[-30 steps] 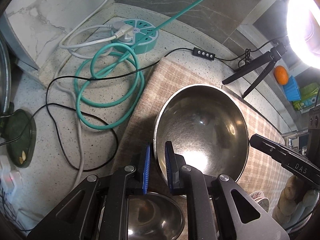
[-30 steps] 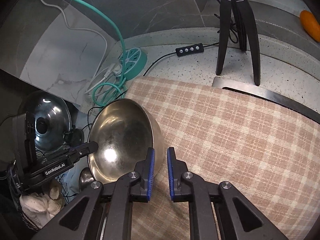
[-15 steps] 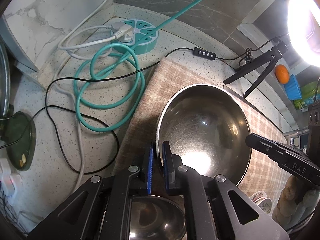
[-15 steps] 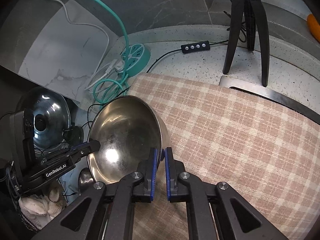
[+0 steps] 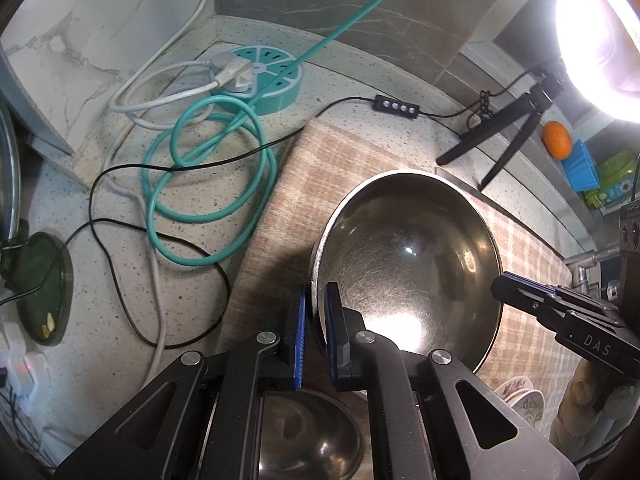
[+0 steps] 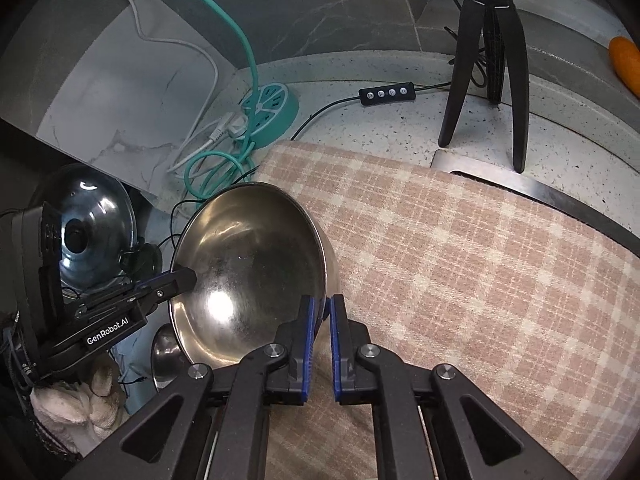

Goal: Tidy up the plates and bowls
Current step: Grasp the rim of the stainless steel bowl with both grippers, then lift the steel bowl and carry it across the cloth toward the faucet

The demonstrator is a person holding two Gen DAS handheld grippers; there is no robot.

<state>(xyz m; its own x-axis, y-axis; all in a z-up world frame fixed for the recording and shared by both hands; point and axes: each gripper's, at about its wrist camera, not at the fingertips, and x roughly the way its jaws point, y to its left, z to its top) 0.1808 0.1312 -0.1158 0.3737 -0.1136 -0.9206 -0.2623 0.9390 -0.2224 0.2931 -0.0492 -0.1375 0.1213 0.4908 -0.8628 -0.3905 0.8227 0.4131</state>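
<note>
A large steel bowl (image 5: 412, 256) is held tilted above the checked cloth (image 5: 304, 168); it also shows in the right wrist view (image 6: 256, 256). My left gripper (image 5: 314, 304) is shut on its near-left rim. My right gripper (image 6: 320, 308) is shut on the opposite rim, and its finger shows in the left wrist view (image 5: 560, 308). A smaller steel bowl (image 5: 308, 440) sits below my left gripper. Patterned ceramic dishes (image 5: 520, 396) peek out at the lower right.
A teal power strip (image 5: 264, 76) with coiled teal and white cables (image 5: 200, 160) lies on the speckled counter to the left. A black tripod (image 6: 492, 60) stands behind the cloth. A glass pot lid (image 6: 88, 224) is at the far left. An orange (image 5: 556, 140) sits on the ledge.
Both grippers closed onto opposite rims of the large bowl. The bowl has risen and tilted slightly off the cloth.
</note>
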